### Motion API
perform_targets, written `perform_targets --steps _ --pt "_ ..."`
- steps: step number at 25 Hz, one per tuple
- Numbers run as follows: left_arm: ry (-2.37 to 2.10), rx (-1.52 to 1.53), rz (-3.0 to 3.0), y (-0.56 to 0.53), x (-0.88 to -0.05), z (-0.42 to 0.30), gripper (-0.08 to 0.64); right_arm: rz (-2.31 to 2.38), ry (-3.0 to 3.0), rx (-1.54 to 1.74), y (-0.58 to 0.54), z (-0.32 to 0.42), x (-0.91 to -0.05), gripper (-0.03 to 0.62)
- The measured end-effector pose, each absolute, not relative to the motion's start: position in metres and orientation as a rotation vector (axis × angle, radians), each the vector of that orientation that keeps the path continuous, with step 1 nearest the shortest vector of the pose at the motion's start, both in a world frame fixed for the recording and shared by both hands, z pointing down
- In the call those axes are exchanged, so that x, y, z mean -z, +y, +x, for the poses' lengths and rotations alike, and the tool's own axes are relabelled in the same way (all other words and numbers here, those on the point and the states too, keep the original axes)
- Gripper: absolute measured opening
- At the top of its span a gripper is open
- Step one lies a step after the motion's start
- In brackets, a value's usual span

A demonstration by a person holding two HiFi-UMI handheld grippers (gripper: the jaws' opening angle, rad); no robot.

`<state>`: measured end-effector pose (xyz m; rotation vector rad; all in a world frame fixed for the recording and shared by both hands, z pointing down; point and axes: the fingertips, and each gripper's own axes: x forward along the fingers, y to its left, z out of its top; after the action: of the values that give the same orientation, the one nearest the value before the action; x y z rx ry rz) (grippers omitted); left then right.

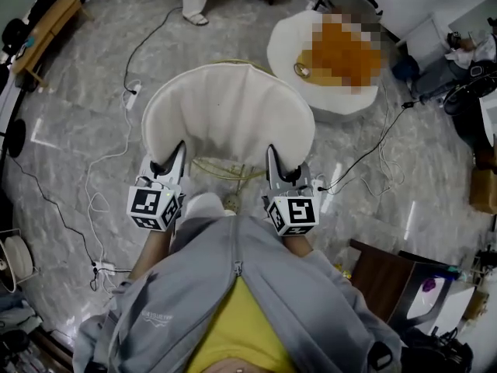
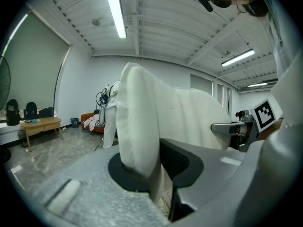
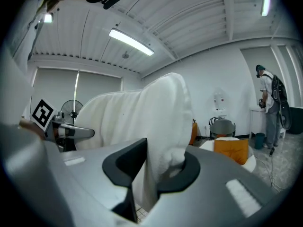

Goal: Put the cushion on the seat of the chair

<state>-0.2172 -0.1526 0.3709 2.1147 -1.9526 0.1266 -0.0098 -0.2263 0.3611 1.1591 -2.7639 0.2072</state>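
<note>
Head view shows the cushion (image 1: 229, 115) held out in front of the person, over the floor (image 1: 78, 130) and taken at its two near corners. The left gripper (image 1: 172, 164) bites the near-left corner and the right gripper (image 1: 273, 164) the near-right one. Each pair of jaws stands narrow, clamped on a pinched fold of white fabric. In the left gripper view the cushion (image 2: 142, 122) is squeezed thin between the pads and swells thick just beyond them. In the right gripper view the cushion (image 3: 163, 117) bulges the same way.

It looks soft, plump and light, with a slightly fuzzy cover that should not slip. It will likely sag or fold wherever it is unsupported, so two holds well apart on one edge, as here, suit it best and keep it spread.

The cushion is fan-shaped. Its wide rounded edge points far, its narrower edge lies near, at the grippers, and its broad face is turned up. Its long axis runs left to right, from one gripper to the other.

A pale wire frame (image 1: 217, 169) shows under the near edge between the grippers and is probably part of the chair. The cushion hides the seat, so I cannot tell whether it rests there yet.
</note>
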Motion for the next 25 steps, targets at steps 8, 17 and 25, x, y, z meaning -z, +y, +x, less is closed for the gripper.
perform_targets --steps 8,17,25 --pt "-1.750 -0.177 2.214 -0.196 -0.386 -0.227 0.060 1.356 -2.638 -0.280 -0.240 -0.011 -0.377 0.074" --pt "-1.447 -0.282 2.316 -0.224 -0.423 -0.260 0.060 1.588 -2.434 -0.406 -0.227 -0.038 -0.413 0.077" --pt "-1.268 -0.333 2.314 -0.230 -0.466 -0.271 0.061 1.680 -2.292 -0.536 -0.215 -0.047 -0.452 0.080"
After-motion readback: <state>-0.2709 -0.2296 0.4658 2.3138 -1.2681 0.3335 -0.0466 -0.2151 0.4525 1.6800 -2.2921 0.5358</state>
